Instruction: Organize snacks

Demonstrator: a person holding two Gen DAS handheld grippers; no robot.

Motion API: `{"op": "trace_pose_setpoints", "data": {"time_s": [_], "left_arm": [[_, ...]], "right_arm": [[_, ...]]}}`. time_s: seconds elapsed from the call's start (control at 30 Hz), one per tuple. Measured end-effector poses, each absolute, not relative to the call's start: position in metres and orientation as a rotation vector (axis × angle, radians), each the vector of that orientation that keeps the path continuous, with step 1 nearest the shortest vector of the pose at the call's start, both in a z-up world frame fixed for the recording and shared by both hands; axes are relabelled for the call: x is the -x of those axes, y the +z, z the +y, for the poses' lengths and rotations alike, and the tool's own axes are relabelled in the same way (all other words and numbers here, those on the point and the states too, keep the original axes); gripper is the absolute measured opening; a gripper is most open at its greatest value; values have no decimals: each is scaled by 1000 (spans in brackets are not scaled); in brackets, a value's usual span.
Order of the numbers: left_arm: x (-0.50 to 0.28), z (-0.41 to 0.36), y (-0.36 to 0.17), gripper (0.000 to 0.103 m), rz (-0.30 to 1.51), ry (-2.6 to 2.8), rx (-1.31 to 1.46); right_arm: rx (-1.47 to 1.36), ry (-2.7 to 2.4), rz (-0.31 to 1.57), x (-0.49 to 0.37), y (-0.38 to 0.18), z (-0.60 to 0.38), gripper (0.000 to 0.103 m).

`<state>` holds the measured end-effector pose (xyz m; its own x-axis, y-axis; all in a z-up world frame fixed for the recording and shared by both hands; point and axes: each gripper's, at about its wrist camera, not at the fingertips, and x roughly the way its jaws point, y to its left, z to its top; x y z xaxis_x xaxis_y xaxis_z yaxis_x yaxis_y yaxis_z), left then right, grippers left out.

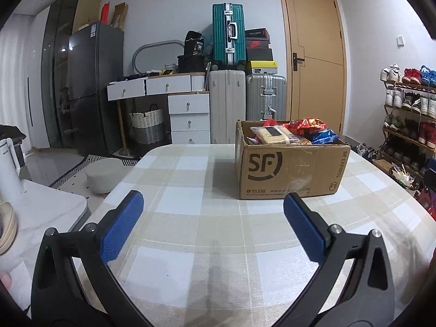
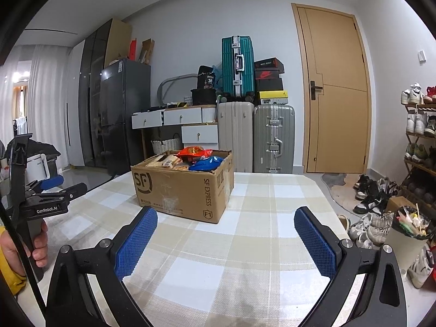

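A brown SF cardboard box (image 1: 291, 169) (image 2: 185, 188) stands on the checked tablecloth (image 1: 190, 218) toward the far side of the table. It holds several snack packs: a beige pack (image 1: 272, 134), a red bag (image 1: 306, 126) (image 2: 194, 152) and a blue bag (image 1: 324, 136) (image 2: 205, 163). My left gripper (image 1: 214, 201) is open over the cloth, short of the box and to its left, with nothing between its blue pads. My right gripper (image 2: 226, 218) is open too, near the box's front right corner. The left gripper (image 2: 51, 185) also shows at the left edge of the right wrist view, held by a hand.
Behind the table stand suitcases (image 1: 227, 34), stacked shoe boxes, a white drawer unit (image 1: 188, 117), a dark fridge (image 1: 92, 87) and a wooden door (image 1: 316, 54). A shoe rack (image 1: 408, 114) and loose shoes (image 2: 368, 190) lie to the right. A bin (image 2: 406, 234) stands by the table's right edge.
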<state>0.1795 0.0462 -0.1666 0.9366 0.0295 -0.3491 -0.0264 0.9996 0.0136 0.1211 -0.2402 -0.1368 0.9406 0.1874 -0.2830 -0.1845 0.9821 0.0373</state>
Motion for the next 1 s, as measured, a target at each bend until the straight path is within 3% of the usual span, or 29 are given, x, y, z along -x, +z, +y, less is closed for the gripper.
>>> {"op": "trace_pose_setpoints", "data": {"time_s": [1.0], "left_arm": [[-177, 49, -164, 103, 362, 34, -9]], "right_arm": [[-49, 141, 263, -115, -134, -253, 102]]}}
